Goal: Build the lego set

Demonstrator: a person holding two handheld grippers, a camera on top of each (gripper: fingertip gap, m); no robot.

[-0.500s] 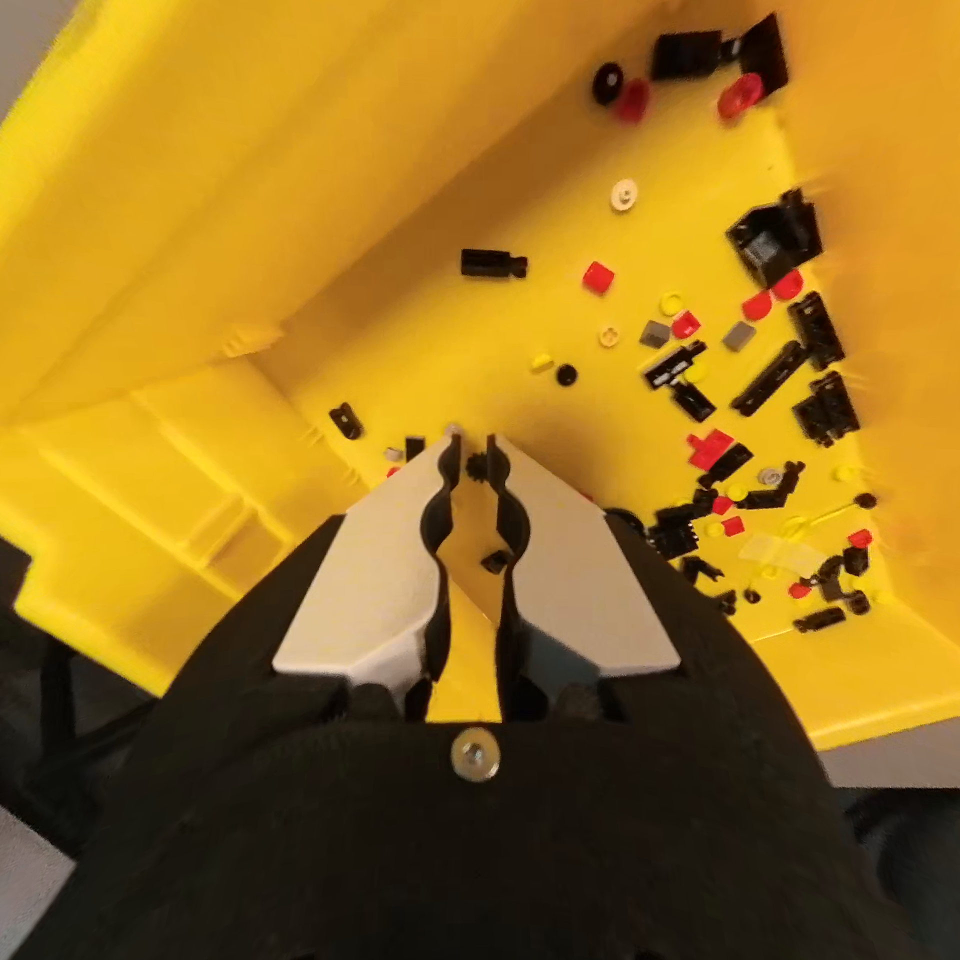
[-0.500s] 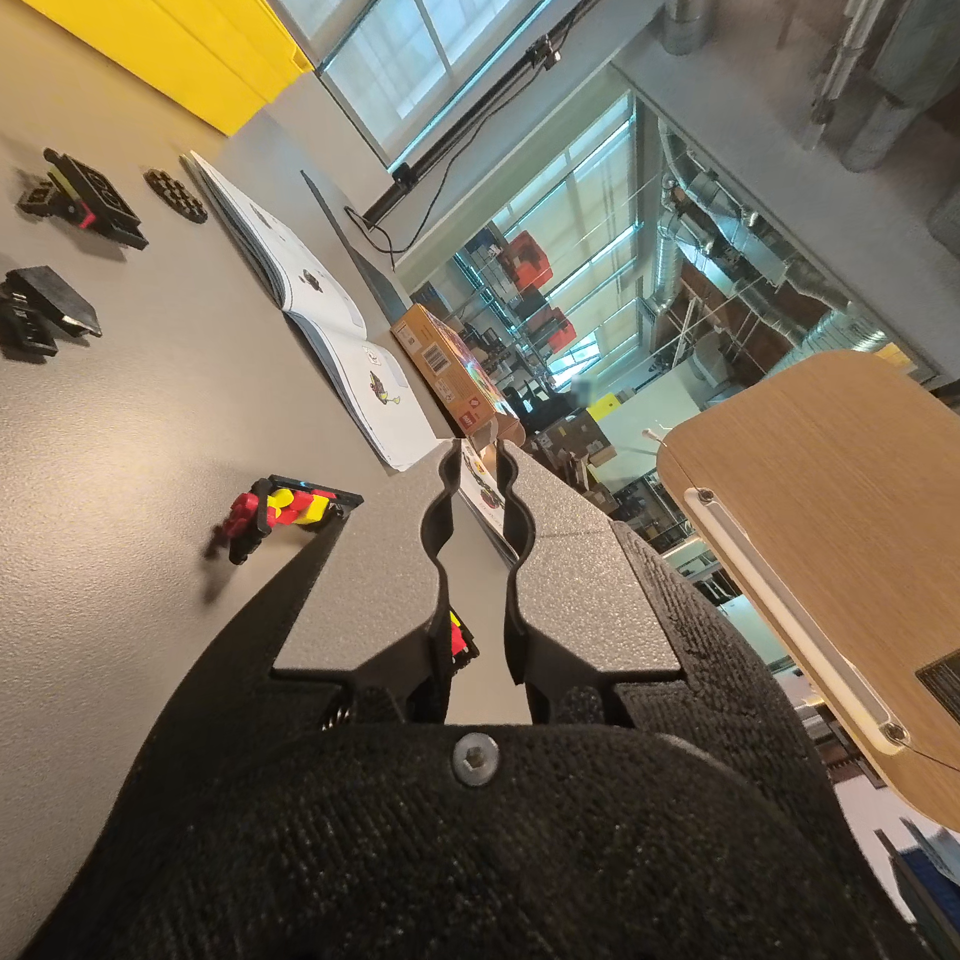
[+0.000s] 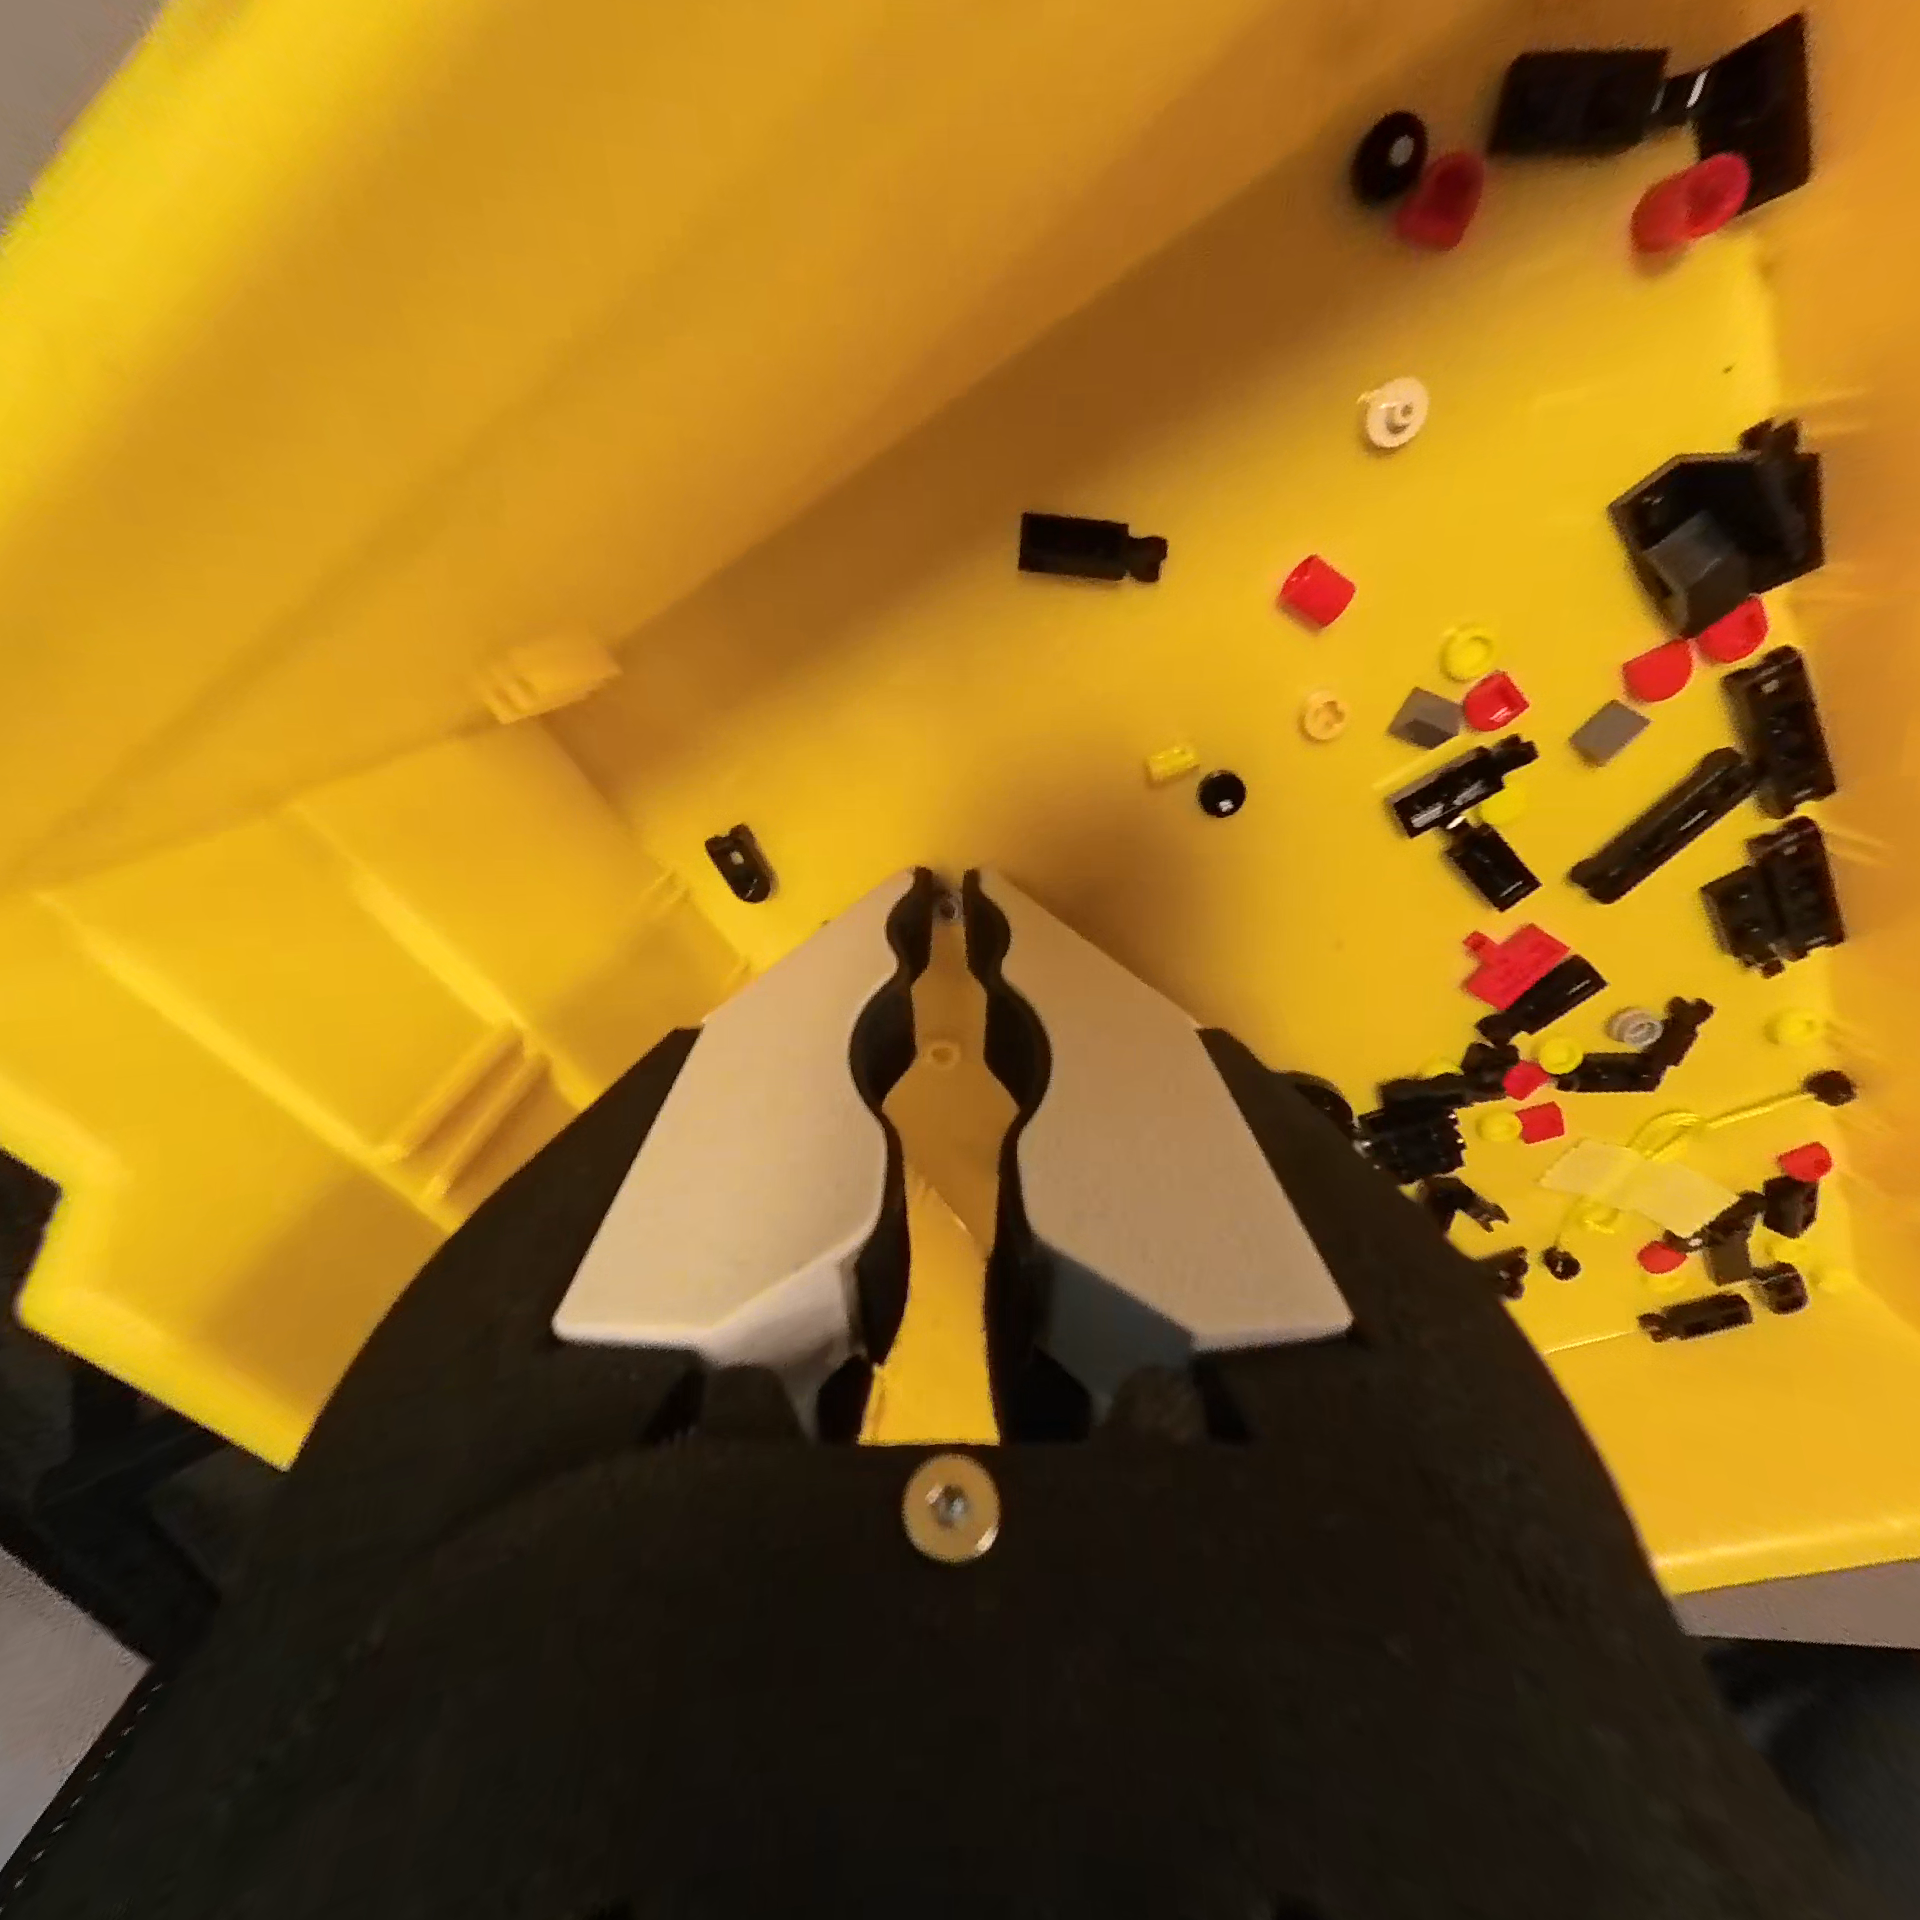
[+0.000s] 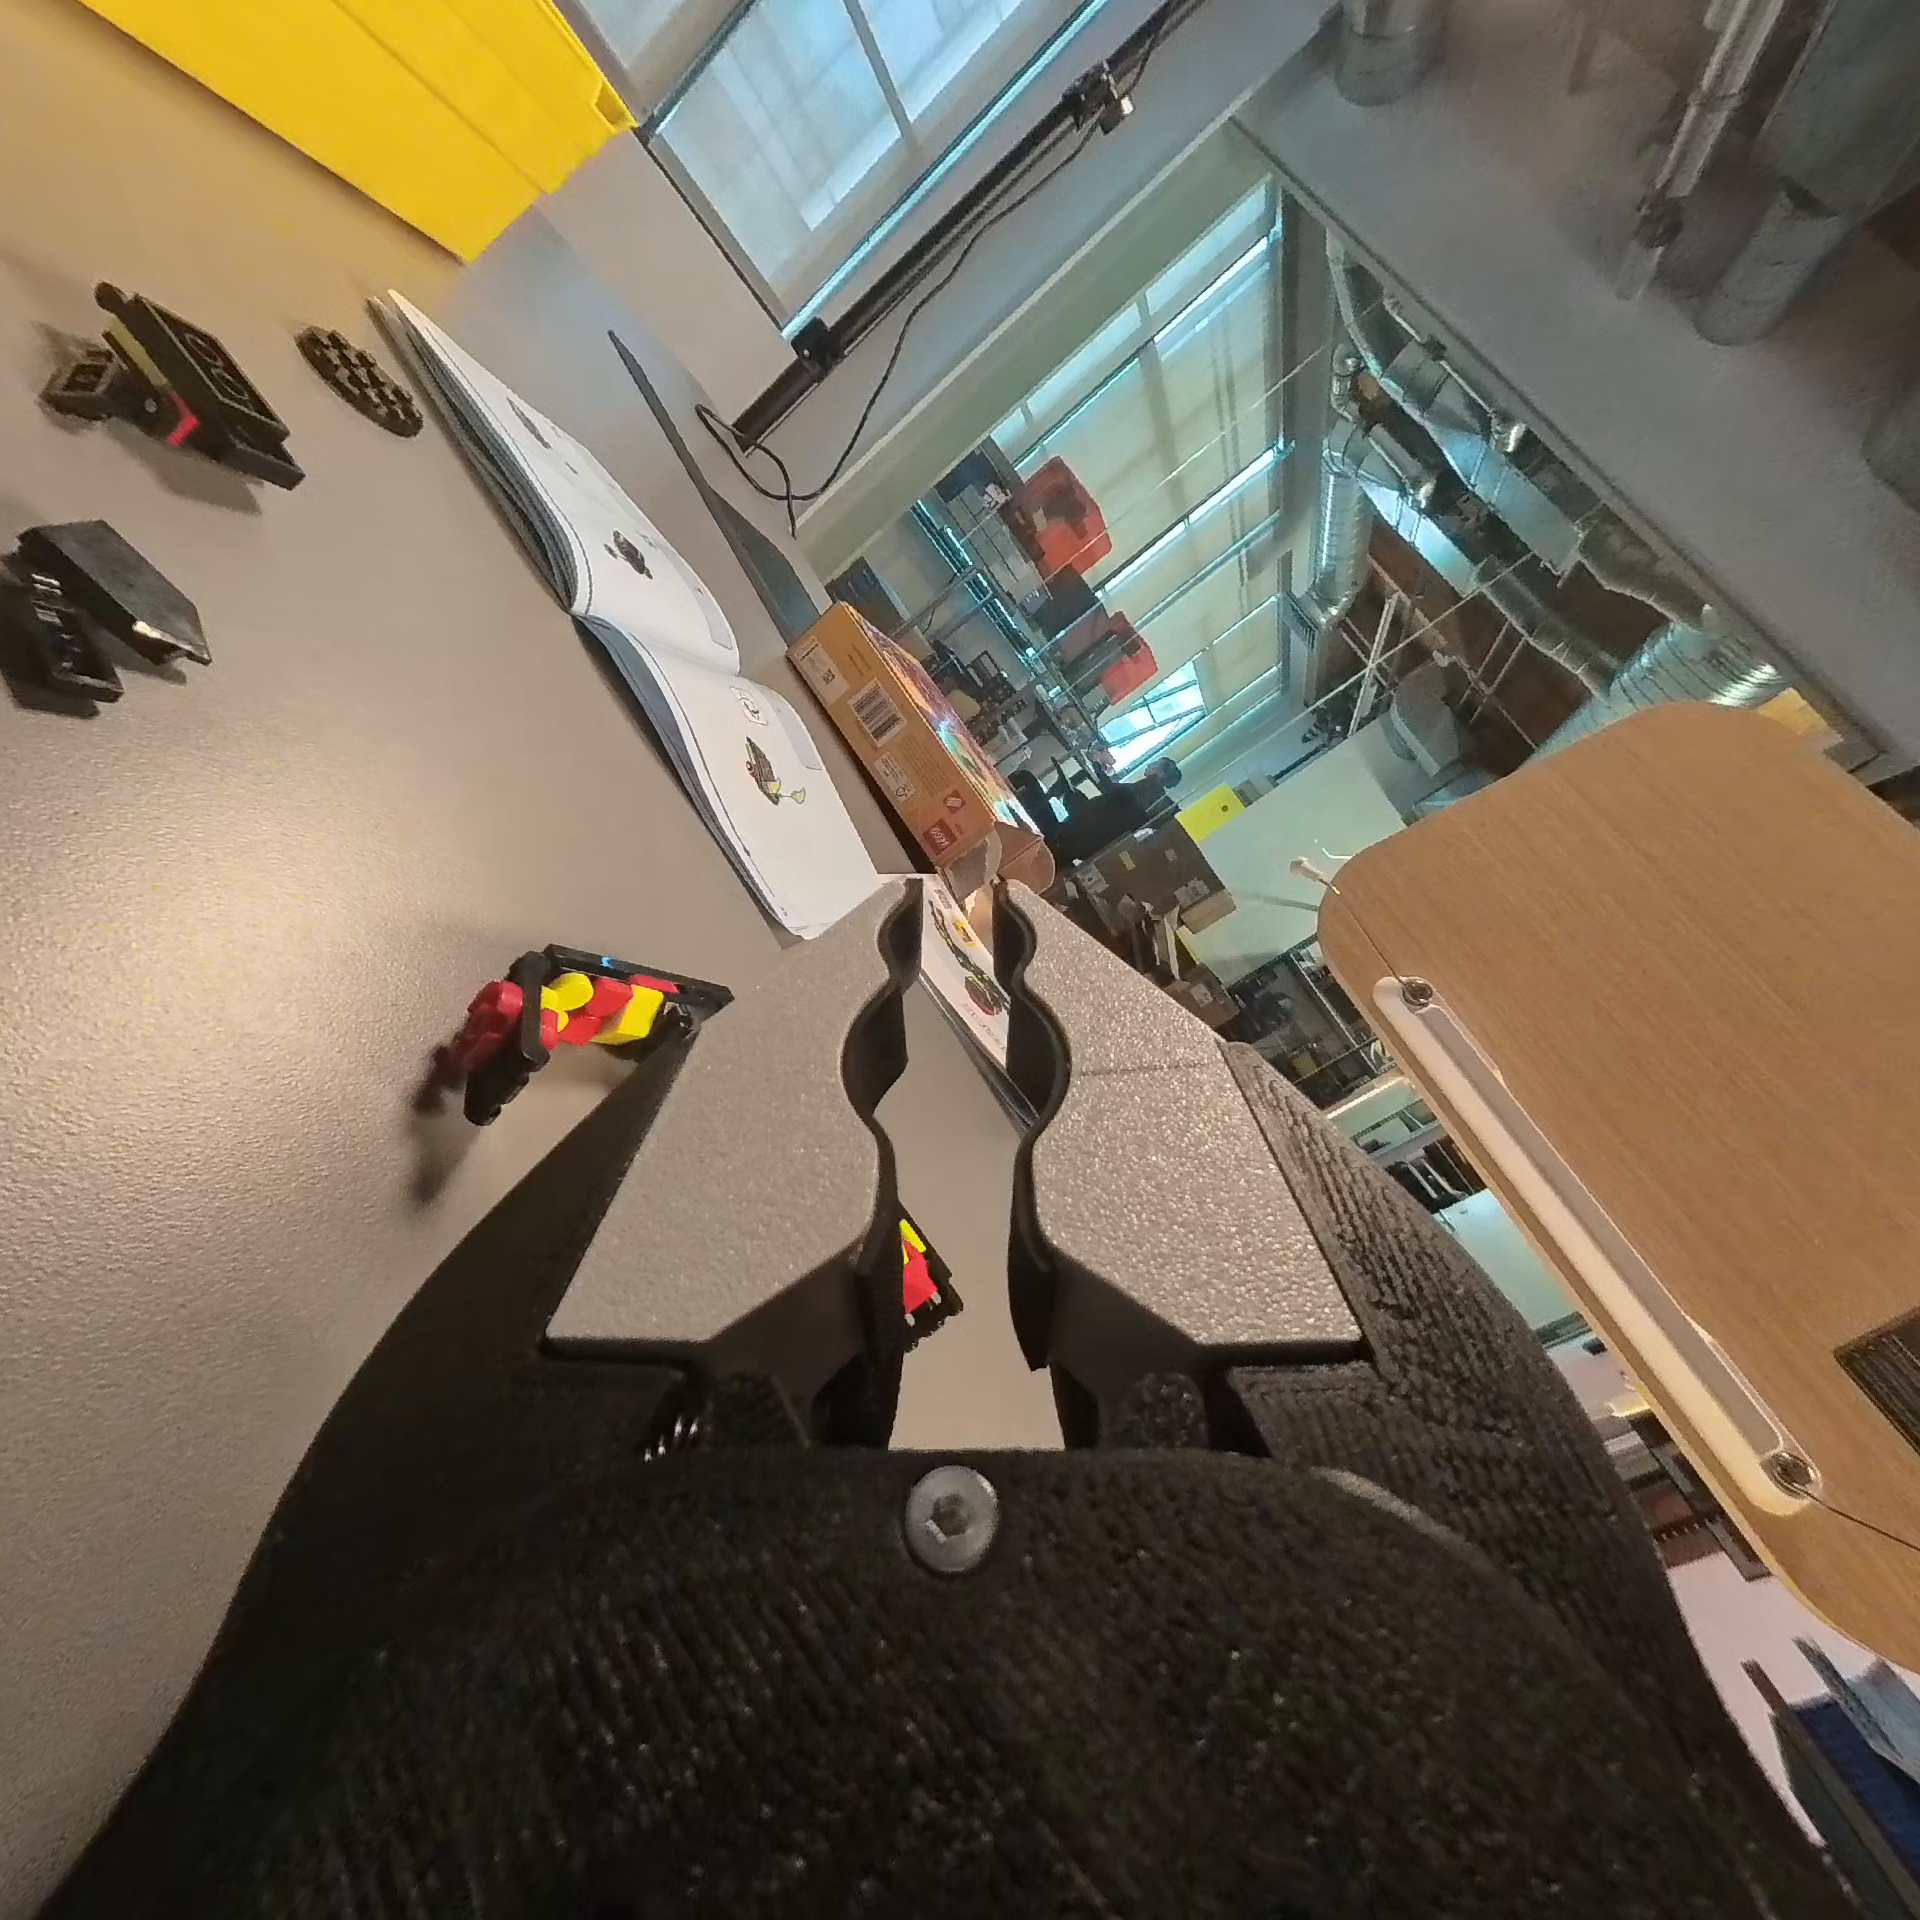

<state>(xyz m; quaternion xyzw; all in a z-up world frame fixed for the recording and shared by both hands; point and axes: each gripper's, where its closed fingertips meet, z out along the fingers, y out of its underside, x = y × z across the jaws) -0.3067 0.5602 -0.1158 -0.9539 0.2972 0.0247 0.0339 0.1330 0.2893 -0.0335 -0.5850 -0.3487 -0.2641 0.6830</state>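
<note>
Down inside the yellow bin [image 3: 436,343], my left hand-held gripper [image 3: 940,896] has its tips pinched nearly together on a tiny greyish piece [image 3: 948,910]; I think it is caught between them, but the frame is blurred and the piece too small to be sure. I keep the loose lego parts [image 3: 1621,935] in the bin so they cannot roll off, and most lie against its right wall, black, red, yellow and grey mixed. A lone black clip piece [image 3: 1086,545] sits apart near the middle of the floor

My right hand-held gripper [image 4: 956,896] waits low over the grey counter [image 4: 260,831], jaws a narrow gap apart, nothing between the tips. It idles near the sub-builds, I judge, ready to steady one: a red, yellow and black assembly [image 4: 582,1013] just left of the fingers, two black assemblies [image 4: 171,384] [image 4: 94,608] farther off, and a round black plate [image 4: 358,379] by the open instruction booklet [image 4: 665,665], laid flat for reading. The set's box [image 4: 904,727] lies beyond

Hidden: another red and yellow build [image 4: 914,1283] shows only as a sliver behind the left finger; I cannot tell its shape
</note>
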